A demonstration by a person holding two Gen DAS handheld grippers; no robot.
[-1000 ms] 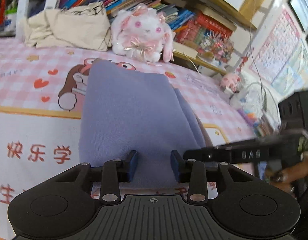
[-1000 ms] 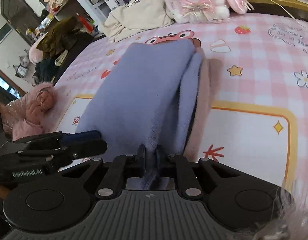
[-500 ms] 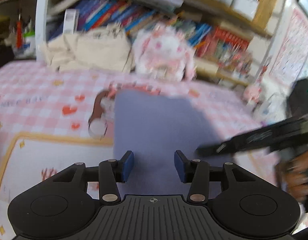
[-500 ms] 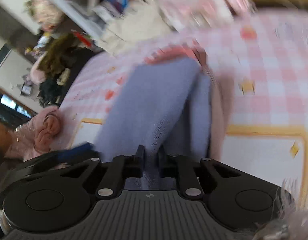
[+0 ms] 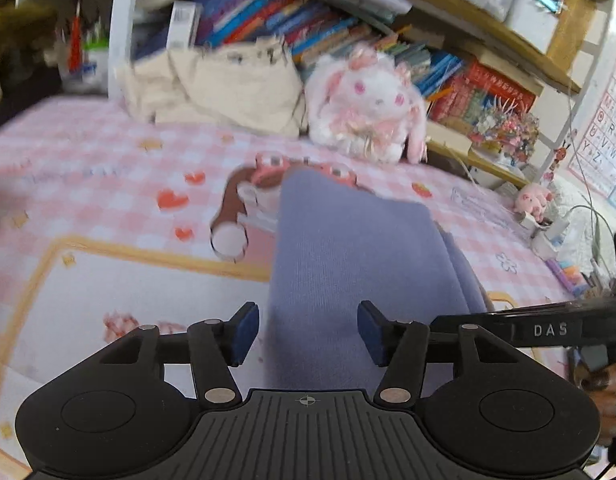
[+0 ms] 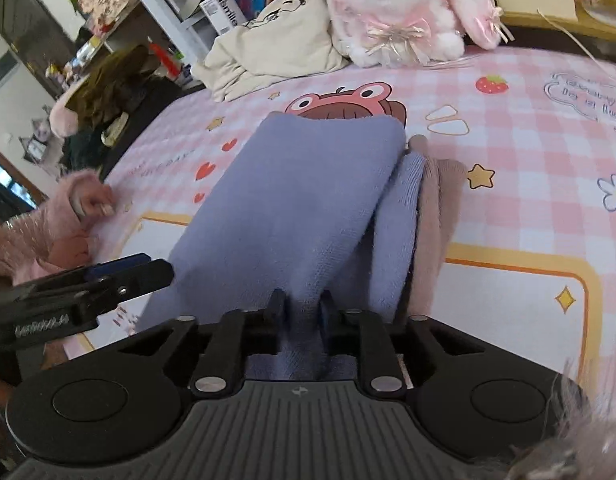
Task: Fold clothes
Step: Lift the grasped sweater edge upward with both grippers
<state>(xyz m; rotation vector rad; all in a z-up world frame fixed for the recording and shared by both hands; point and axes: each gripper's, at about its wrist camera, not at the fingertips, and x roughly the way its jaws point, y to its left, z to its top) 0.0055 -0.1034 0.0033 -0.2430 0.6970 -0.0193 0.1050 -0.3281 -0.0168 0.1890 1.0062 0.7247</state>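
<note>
A folded lavender-blue garment (image 5: 360,264) (image 6: 308,200) lies lengthwise on the pink checked cloth (image 5: 87,168) (image 6: 528,128). A beige-brown layer (image 6: 436,208) shows along its right edge. My left gripper (image 5: 307,334) is open, its blue pads either side of the garment's near end without pinching it. My right gripper (image 6: 301,308) is shut on a bunched near edge of the garment. From the right of the left wrist view the right gripper (image 5: 548,328) reaches in; in the right wrist view the left gripper (image 6: 87,288) enters at the left.
A white and pink plush rabbit (image 5: 364,104) (image 6: 404,12) and a cream cloth bag (image 5: 227,84) (image 6: 275,44) sit at the far edge before bookshelves (image 5: 348,28). A pink fuzzy sleeve (image 6: 55,224) rests at the left. Toys and cables (image 5: 548,216) crowd the right edge.
Both views swung and blurred half a second ago. The left gripper's fingers have opened wider and shifted left of the garment's centre. The right gripper has stayed shut on the garment's edge.
</note>
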